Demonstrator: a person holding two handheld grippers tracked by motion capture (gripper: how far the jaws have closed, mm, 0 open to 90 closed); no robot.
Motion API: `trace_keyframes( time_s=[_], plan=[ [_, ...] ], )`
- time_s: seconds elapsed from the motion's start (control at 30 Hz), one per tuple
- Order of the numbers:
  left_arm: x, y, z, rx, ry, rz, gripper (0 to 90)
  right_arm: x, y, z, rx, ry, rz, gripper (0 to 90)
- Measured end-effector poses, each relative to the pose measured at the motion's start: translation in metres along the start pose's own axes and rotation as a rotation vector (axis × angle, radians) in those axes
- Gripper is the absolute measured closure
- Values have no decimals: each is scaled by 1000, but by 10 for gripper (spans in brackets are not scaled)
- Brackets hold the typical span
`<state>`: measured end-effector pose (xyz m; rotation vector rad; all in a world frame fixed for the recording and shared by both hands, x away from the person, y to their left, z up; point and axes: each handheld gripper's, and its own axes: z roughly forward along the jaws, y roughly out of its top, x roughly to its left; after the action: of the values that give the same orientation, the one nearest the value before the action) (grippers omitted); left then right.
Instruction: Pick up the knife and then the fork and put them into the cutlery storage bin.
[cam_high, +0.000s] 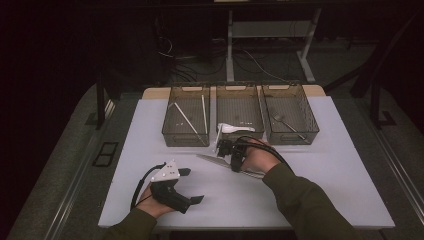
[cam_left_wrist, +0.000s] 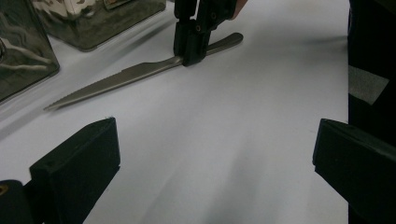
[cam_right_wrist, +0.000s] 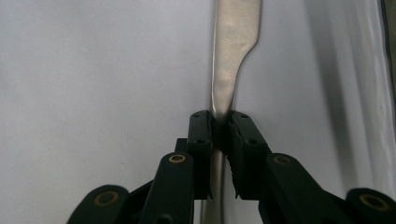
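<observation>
High view: right gripper (cam_high: 226, 148) meets knife (cam_high: 212, 160) on table (cam_high: 150, 130), before the bins.
Left gripper view: left gripper (cam_left_wrist: 210, 163) jaws wide, empty.
Right gripper view: jaws pinch the knife's neck; thin steel may slip or swing on lifting.

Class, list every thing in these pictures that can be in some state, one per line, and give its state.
knife: lying flat on the table, gripped at the neck
right gripper: fingers shut on the knife
left gripper: fingers open, nothing between them
left bin: holds chopsticks
middle bin: holds a white spoon
right bin: holds a fork
</observation>
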<state>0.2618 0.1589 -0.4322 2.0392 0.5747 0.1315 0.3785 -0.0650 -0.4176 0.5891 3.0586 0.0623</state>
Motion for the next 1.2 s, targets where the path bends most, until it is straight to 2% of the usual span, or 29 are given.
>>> trace_keyframes(
  time_s=[0.13,0.3,0.53,0.63,0.87,0.93,1.2],
  plan=[
    [1,0,0,-2,1,4,0,-1,-2,-1,-18,5,2,801],
    [2,0,-1,-1,0,-3,0,-7,-18,-3,-114,37,24,800],
    [2,-1,-1,0,5,-5,0,-13,-51,-18,-311,93,66,801],
    [2,-1,-1,2,7,-6,0,-16,-70,-23,-415,112,94,801],
    [2,-1,0,-1,6,-5,0,-23,-106,-36,-574,133,171,801],
    [3,-1,0,-3,3,-4,0,-28,-119,-39,-640,156,191,801],
    [7,0,4,-33,-15,18,0,-41,-151,-50,-768,141,266,801]
  ],
)
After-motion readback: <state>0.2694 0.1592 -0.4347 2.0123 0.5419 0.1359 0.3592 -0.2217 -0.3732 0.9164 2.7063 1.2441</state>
